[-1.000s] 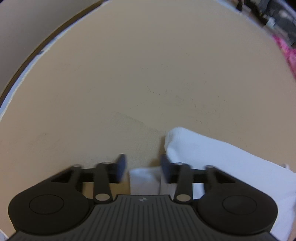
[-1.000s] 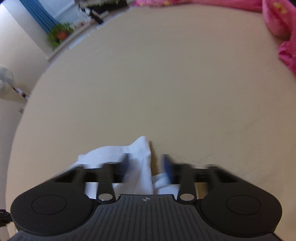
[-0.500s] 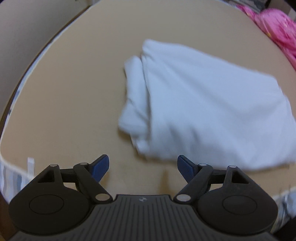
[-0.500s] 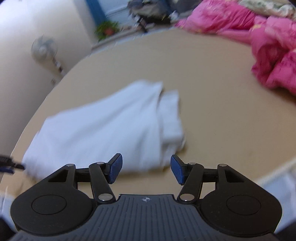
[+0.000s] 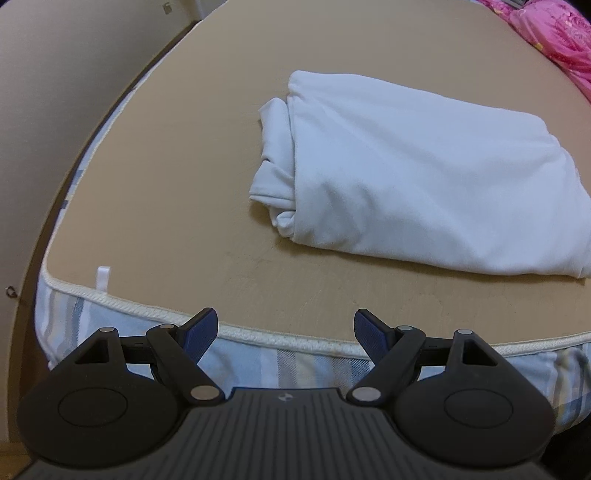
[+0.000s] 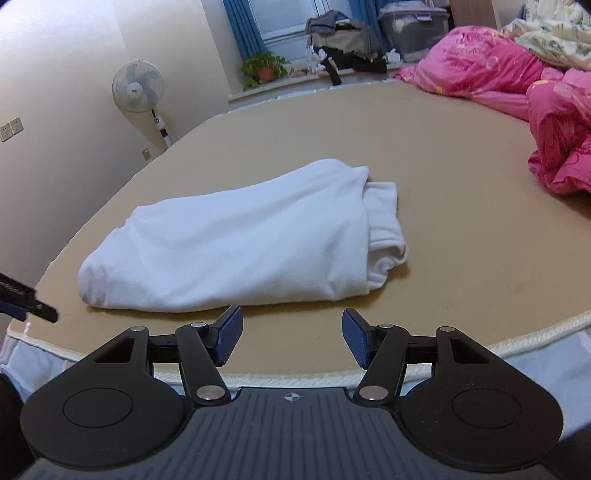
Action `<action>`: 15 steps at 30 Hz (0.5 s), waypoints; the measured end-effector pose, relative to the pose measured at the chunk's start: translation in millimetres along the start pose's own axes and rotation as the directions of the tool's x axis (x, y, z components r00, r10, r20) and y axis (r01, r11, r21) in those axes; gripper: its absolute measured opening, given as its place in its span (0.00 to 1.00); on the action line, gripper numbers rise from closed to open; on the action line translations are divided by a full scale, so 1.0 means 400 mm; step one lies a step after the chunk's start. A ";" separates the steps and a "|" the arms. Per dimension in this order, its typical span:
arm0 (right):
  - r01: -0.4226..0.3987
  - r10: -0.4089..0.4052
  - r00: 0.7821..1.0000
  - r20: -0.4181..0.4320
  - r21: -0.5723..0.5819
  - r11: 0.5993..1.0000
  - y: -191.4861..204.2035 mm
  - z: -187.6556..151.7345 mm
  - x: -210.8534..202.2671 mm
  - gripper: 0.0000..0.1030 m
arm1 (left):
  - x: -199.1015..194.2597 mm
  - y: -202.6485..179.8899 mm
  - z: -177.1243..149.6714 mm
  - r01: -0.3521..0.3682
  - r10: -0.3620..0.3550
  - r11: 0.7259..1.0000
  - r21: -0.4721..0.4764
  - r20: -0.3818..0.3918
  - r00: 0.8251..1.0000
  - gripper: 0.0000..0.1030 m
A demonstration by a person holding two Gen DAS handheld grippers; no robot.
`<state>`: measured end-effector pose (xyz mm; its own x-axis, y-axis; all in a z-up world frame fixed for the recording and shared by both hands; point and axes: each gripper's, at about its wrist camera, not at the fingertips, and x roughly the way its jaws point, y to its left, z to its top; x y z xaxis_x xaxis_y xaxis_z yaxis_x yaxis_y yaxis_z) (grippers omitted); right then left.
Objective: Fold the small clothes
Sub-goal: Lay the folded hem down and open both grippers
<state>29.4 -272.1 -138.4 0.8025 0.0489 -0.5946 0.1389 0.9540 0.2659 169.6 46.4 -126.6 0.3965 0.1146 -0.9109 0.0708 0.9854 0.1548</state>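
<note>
Bed [image 6: 461,177] with tan cover filled both views; striped mattress side [image 5: 280,365] and white piping ran along its near edge. Pink quilt [image 6: 554,147] was heaped at the far right. Beyond the bed: window with blue curtains [image 6: 243,26], piled clutter [image 6: 343,44] on the sill, a potted plant [image 6: 264,66], a standing fan [image 6: 137,86]. Wall sockets [image 6: 10,128] were at the left. No writing was readable.

White garment [image 6: 236,240] lay folded on the cover near the front edge, one sleeve end bunched out at its side; nothing blocked it.

Left gripper [image 5: 284,334]: released, empty, jaws just opened. Right gripper [image 6: 292,338]: likewise released and empty, jaws just widened slightly. A second ago both sat at the cloth; now both were drawn back clear of it.
</note>
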 end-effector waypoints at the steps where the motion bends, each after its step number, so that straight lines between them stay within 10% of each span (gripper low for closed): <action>1: 0.004 -0.004 1.000 0.012 -0.010 1.000 -0.003 -0.003 0.006 0.60 | -0.010 -0.002 -0.004 -0.007 0.007 1.000 -0.003 -0.001 1.000 0.83; 15: 0.013 -0.010 0.998 0.065 -0.041 0.999 -0.036 -0.037 0.040 0.60 | 0.051 -0.012 0.025 -0.045 0.041 0.996 -0.081 -0.061 0.997 0.83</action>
<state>31.6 -280.6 -163.1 0.8371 0.0200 -0.5467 0.1251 0.9658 0.2269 186.4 42.8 -142.0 0.3423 0.1620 -0.9255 -0.0213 0.9861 0.1647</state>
